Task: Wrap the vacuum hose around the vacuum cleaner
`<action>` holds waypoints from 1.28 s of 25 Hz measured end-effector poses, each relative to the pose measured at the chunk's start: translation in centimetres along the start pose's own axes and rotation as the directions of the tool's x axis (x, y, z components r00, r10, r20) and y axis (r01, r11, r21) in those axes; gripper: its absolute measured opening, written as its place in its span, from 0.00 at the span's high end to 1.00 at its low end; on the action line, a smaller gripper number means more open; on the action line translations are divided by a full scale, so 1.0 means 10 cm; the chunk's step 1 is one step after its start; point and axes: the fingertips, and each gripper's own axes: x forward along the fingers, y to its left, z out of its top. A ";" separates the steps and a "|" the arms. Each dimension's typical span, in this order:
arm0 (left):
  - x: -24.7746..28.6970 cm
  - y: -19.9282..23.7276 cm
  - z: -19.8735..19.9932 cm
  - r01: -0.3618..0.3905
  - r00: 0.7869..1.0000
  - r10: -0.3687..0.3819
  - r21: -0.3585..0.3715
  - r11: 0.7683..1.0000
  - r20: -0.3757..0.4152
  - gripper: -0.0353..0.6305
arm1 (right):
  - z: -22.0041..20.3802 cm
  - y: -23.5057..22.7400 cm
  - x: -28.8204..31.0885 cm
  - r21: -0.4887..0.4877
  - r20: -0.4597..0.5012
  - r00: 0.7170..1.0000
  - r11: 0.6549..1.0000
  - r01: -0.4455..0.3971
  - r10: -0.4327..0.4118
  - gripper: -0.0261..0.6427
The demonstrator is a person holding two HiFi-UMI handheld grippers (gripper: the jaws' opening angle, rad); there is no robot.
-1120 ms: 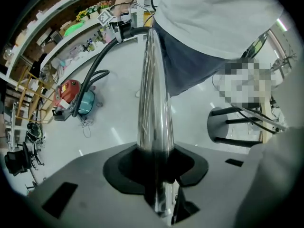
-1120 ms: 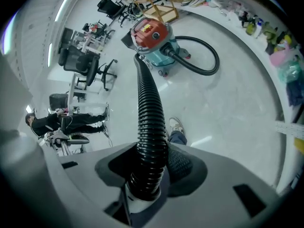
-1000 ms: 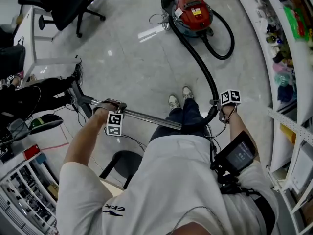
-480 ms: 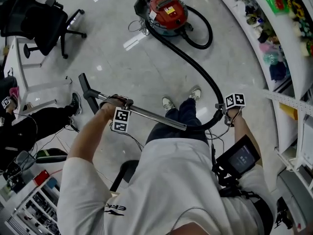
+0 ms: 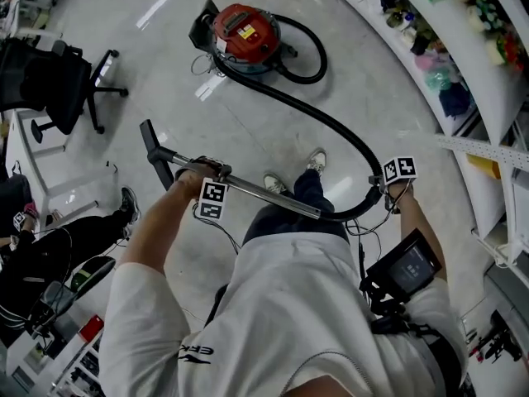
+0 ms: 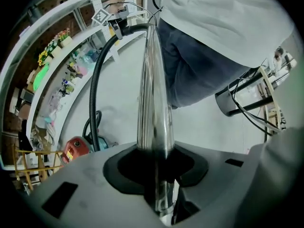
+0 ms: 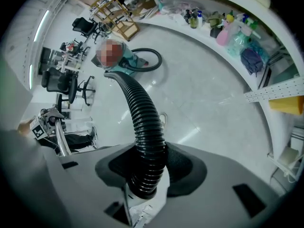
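The red vacuum cleaner (image 5: 245,31) stands on the floor at the top of the head view. Its black ribbed hose (image 5: 314,118) loops behind it, then runs in a long arc to my right gripper (image 5: 388,190), which is shut on the hose (image 7: 142,118) near its end. The hose bends into a shiny metal wand (image 5: 264,193). My left gripper (image 5: 202,172) is shut on that wand (image 6: 153,94), close to the black floor nozzle (image 5: 149,139). The wand lies roughly level across my legs. In the left gripper view the vacuum cleaner (image 6: 76,148) shows low at the left.
A curved white shelf unit (image 5: 446,73) with bottles and bags runs along the right. A black office chair (image 5: 58,81) and a white desk (image 5: 25,164) stand at the left, where a seated person's legs (image 5: 74,238) reach across the floor. Thin cables hang near my legs.
Both grippers have carried the wand and hose end rightward, away from the vacuum cleaner. The hose now stretches out in a longer arc. Both grips are unchanged.
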 end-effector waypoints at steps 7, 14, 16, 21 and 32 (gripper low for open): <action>-0.05 0.73 0.12 0.014 0.998 -0.007 0.121 0.993 -0.056 0.76 | -0.03 -0.32 -0.07 0.047 -0.008 0.999 0.998 -0.043 0.043 0.69; -0.08 1.58 0.27 0.029 0.994 0.000 0.258 0.966 -0.112 0.76 | -0.02 -0.64 -0.14 0.119 0.026 0.994 0.987 -0.104 0.102 0.69; -0.10 1.82 0.30 0.030 0.992 0.007 0.290 0.956 -0.125 0.76 | 0.01 -0.70 -0.18 0.137 0.037 0.992 0.983 -0.122 0.118 0.69; -0.17 2.38 0.30 0.027 0.989 0.028 0.370 0.929 -0.143 0.76 | 0.13 -0.76 -0.22 0.187 0.061 0.988 0.971 -0.151 0.142 0.69; -0.09 3.29 0.02 -0.001 0.996 0.037 0.401 0.916 -0.083 0.76 | 1.00 -0.91 -0.44 0.300 0.150 0.985 0.946 -0.126 0.084 0.69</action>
